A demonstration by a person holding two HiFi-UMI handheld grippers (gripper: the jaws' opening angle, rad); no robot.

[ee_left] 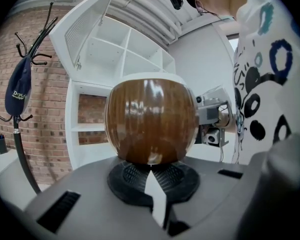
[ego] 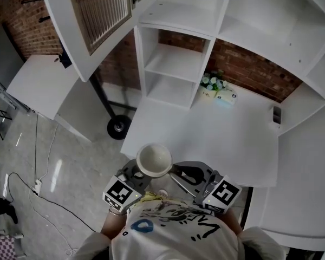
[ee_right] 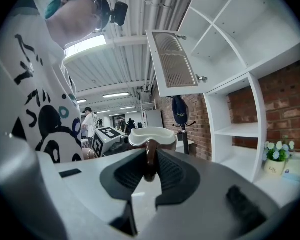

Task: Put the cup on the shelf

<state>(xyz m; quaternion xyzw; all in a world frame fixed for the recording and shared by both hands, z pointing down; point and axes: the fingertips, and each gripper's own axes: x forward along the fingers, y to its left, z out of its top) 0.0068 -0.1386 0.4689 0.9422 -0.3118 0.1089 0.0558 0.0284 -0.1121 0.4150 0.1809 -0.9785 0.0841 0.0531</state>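
Carry step: cup [ego: 154, 160] well short of shelf [ego: 176, 64].
Right gripper [ee_right: 149, 165] clamps the handle, left gripper [ee_left: 151, 173] closed against the base; next I lift it to shelf.

Holding two-handed, low and close against the chest. Pushing left gripper [ego: 140, 173] in under the cup [ego: 154, 160] from its left, jaws drawn almost together with only a thin wedge of gap, tips against the cup's lower brown wall; unclear whether pinching it. Clamping right gripper [ego: 176, 172] from the cup's right onto its handle [ee_right: 150, 159], jaws closed on that thin strip. Angling both grippers forward and inward toward the cup, left marker cube [ego: 122, 193] and right marker cube [ego: 225, 191] rearmost, behind the cup on either side.
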